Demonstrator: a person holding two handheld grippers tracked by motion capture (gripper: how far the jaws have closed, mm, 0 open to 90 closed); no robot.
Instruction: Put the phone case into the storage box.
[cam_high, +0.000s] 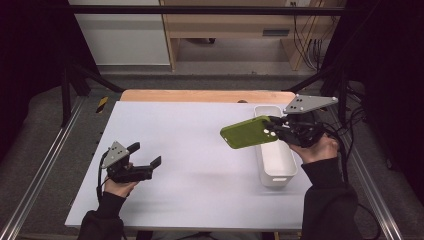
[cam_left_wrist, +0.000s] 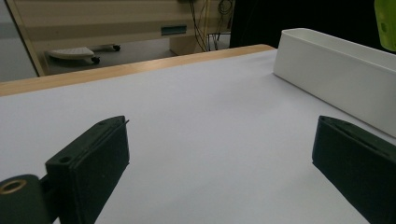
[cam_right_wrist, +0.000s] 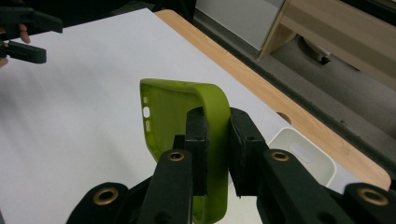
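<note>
The tabletop (cam_high: 190, 150) is a wide white sheet with a strip of bare wood along its far edge; nothing lies on its open middle. At its right side stands a long white bin (cam_high: 275, 160), narrow end toward the person, and as far as the high view shows its inside looks empty.

Above the bin's far half hangs the phone case (cam_high: 248, 132) — a green, soft-looking shell, held clear of both bin and tabletop; it juts out to the left over the white sheet, tilted, its camera cut-out showing pale holes. The right gripper (cam_high: 278, 126) has it by one long edge; in the right gripper view the jaws are clamped on the case wall (cam_right_wrist: 212, 116), one pad inside the shell and one outside.

The left gripper (cam_high: 149, 156) sits low at the near left of the tabletop, well apart from the case and the bin; its jaws stand wide apart with nothing between them, only bare tabletop.

As a judgement: the pick-up is done, since the case is off every surface and firmly pinched; what is left is the placing — either onto the open tabletop or into the bin; which of the two is meant I cannot tell.
</note>
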